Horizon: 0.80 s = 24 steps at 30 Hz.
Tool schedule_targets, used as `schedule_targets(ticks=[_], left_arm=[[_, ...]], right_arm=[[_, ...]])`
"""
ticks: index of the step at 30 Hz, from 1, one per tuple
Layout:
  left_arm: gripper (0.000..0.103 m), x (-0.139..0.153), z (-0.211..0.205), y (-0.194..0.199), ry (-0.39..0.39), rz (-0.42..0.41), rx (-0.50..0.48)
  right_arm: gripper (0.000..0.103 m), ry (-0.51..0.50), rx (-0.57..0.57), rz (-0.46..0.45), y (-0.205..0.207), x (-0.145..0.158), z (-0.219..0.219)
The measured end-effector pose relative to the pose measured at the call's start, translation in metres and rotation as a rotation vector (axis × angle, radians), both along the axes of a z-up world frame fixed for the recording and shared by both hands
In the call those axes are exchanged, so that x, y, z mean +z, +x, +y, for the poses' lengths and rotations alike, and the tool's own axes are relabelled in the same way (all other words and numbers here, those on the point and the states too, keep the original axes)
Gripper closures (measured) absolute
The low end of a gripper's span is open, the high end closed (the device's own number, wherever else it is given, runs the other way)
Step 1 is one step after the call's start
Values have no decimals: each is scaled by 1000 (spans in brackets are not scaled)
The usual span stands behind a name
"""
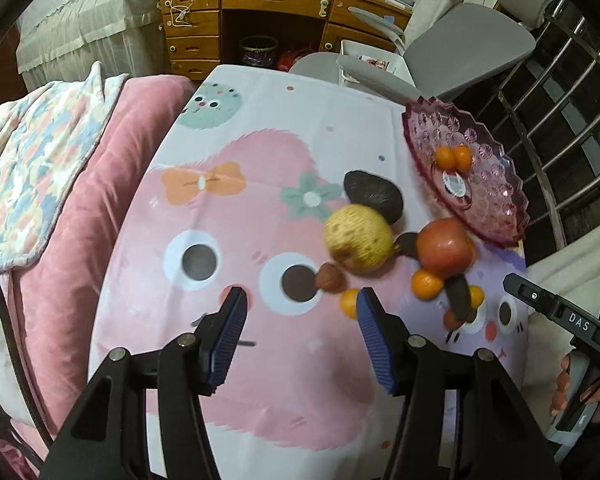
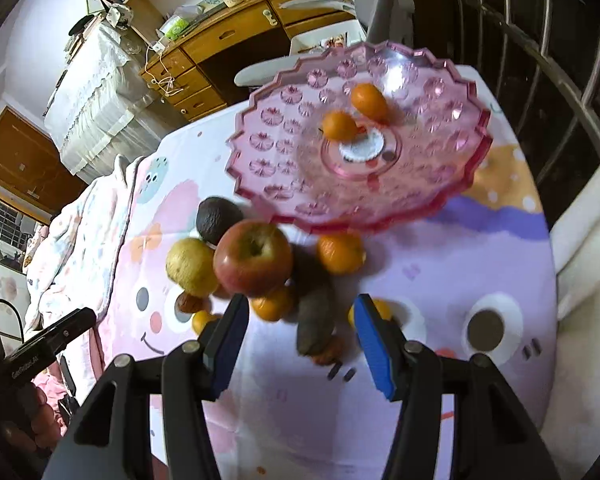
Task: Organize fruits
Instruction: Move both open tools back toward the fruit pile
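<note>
A pink glass fruit dish [image 2: 440, 184] [image 1: 500, 208] stands on the table and holds two small oranges [image 2: 352, 114] [image 1: 453, 157]. Loose fruit lies in front of it: a red apple [image 2: 253, 258] [image 1: 444, 245], a yellow pear [image 2: 189, 266] [image 1: 359, 238], a dark avocado [image 2: 217, 217] [image 1: 374, 195], a second avocado [image 2: 316, 322] [image 1: 459, 294], several small oranges [image 2: 340, 253] [image 1: 426, 284] and a walnut [image 1: 330, 278] [image 2: 189, 303]. My left gripper [image 1: 300, 312] is open and empty above the cloth, just short of the walnut. My right gripper [image 2: 300, 320] is open and empty, its jaws either side of the second avocado.
The table wears a pink cartoon cloth [image 1: 220, 240]. A pink sofa with a blanket [image 1: 60, 184] lies left. A wooden desk [image 1: 244, 20] and grey chair [image 1: 460, 48] stand behind. A metal railing [image 1: 560, 120] runs along the right.
</note>
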<state>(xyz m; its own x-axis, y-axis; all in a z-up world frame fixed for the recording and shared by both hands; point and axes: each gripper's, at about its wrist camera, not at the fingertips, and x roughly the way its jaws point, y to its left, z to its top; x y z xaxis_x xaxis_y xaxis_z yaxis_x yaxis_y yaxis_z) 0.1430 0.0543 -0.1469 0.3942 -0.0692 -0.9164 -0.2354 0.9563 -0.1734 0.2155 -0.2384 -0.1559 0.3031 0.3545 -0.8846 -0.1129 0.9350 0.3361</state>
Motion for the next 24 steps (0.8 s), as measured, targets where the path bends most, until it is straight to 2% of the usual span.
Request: schedule_targets(ticks=[5, 9, 14, 16, 21, 24], left_arm=[[45, -3, 16, -6, 5, 18, -65], [38, -3, 24, -5, 2, 29, -132], [35, -8, 27, 8, 10, 46, -240], [30, -12, 29, 16, 3, 56, -279], [19, -27, 29, 34, -23, 89, -362], [19, -41, 24, 46, -39, 120, -419]], right_arm=[[48, 25, -40, 32, -16, -6, 17], [48, 24, -65, 53, -26, -10, 34], [47, 22, -84, 55, -35, -14, 56], [47, 21, -85, 50, -38, -17, 64], [47, -9, -30, -1, -49, -23, 88], [47, -69, 30, -45, -57, -28, 104]])
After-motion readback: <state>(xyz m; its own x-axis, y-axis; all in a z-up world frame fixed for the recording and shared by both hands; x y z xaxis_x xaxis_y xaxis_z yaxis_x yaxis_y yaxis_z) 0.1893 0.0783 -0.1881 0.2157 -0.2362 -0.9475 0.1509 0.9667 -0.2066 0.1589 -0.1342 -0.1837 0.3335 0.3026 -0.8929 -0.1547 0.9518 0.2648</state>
